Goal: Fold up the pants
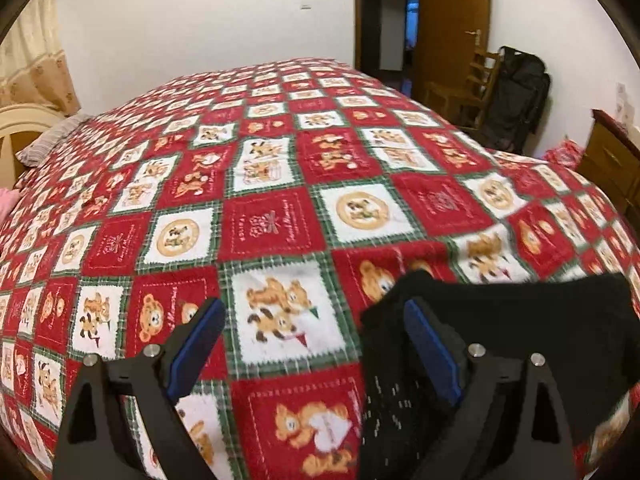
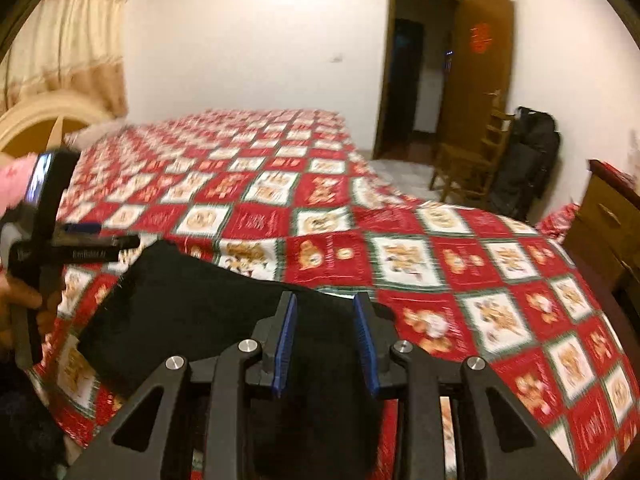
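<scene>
Fold pants, late stage as judged from the cloth's outline. The black pants (image 2: 192, 300) lie on the near part of the bed (image 1: 280, 216), gathered into a compact dark panel with straight edges rather than two spread legs; at least one fold appears made, though how many layers lie stacked cannot be told. Any further fold, or a final smoothing, is left.

Left tool (image 1: 316, 344): jaws spread wide, nothing between them; only the patterned bedspread shows in the gap, and the pants lie beside and under its right finger. Right tool (image 2: 325, 336): jaws partly apart over the cloth's near right corner, with dark fabric in the gap but no pad pressing on it.

The right wrist view alone shows the panel's far and left edges and the left tool from outside, held beside the left edge. The left wrist view alone shows a pale dotted patch on the near fabric.
</scene>
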`<action>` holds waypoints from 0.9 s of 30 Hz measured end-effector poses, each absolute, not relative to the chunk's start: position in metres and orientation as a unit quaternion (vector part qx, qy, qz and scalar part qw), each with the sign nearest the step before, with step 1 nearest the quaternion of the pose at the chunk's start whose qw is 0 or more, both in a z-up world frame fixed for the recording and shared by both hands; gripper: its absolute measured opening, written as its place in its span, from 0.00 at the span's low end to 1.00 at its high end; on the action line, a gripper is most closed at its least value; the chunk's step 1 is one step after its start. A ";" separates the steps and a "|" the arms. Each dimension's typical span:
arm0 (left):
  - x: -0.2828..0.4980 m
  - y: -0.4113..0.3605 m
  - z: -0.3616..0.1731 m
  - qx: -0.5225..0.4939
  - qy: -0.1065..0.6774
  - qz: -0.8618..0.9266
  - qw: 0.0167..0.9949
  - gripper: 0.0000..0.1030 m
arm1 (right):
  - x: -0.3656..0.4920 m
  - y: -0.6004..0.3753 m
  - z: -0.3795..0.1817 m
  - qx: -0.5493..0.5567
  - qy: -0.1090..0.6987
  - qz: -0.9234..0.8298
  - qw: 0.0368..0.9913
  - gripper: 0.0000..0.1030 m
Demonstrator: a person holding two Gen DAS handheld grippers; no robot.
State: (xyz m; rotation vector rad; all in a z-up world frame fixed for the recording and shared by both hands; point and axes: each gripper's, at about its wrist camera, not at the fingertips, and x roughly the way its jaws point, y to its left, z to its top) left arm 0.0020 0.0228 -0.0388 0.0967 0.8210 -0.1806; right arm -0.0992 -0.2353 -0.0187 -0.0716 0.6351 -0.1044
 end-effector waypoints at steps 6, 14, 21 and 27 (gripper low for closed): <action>0.034 0.012 -0.061 0.058 0.428 -0.043 0.901 0.91 | -0.071 -0.255 -0.052 -0.023 0.361 -0.069 0.930 0.30; 0.053 0.016 -0.076 0.040 0.456 -0.026 0.889 0.91 | -0.070 -0.270 -0.051 0.014 0.354 -0.067 0.933 0.30; 0.014 0.023 -0.033 0.028 0.404 -0.065 0.912 0.90 | -0.130 -0.259 -0.018 0.011 0.288 -0.091 0.953 0.31; -0.020 -0.006 -0.039 0.056 0.403 -0.113 0.907 0.90 | -0.148 -0.248 -0.044 0.001 0.337 -0.098 0.936 0.31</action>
